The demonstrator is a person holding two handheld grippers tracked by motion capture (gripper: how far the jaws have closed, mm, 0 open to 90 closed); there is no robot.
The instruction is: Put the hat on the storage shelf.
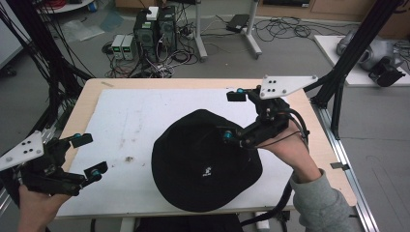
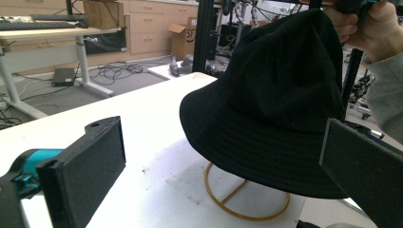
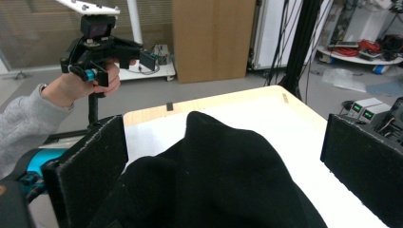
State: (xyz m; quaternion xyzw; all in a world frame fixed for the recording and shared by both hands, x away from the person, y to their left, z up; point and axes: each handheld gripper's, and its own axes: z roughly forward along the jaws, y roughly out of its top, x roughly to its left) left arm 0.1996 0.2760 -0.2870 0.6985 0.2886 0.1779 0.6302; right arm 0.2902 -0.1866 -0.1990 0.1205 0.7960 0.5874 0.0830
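Note:
A black bucket hat [image 1: 205,164] sits on the white mat [image 1: 130,121], right of centre. In the left gripper view the hat [image 2: 275,104] rests on a stand with a yellow ring base [image 2: 237,209]. My right gripper [image 1: 232,116] hovers at the hat's far right side, jaws wide open. In the right gripper view the hat's crown [image 3: 223,180] rises between the two pads without being pinched. My left gripper [image 1: 89,155] is held off the table's left edge, open and empty, pointing toward the hat. It also shows far off in the right gripper view [image 3: 102,47].
The wooden table [image 1: 121,83] carries the mat. A black frame post [image 1: 348,63] stands by its far right corner. Computer towers [image 1: 154,31] and tangled cables lie on the floor behind. The mat's left half is bare, with a few stains [image 1: 129,158].

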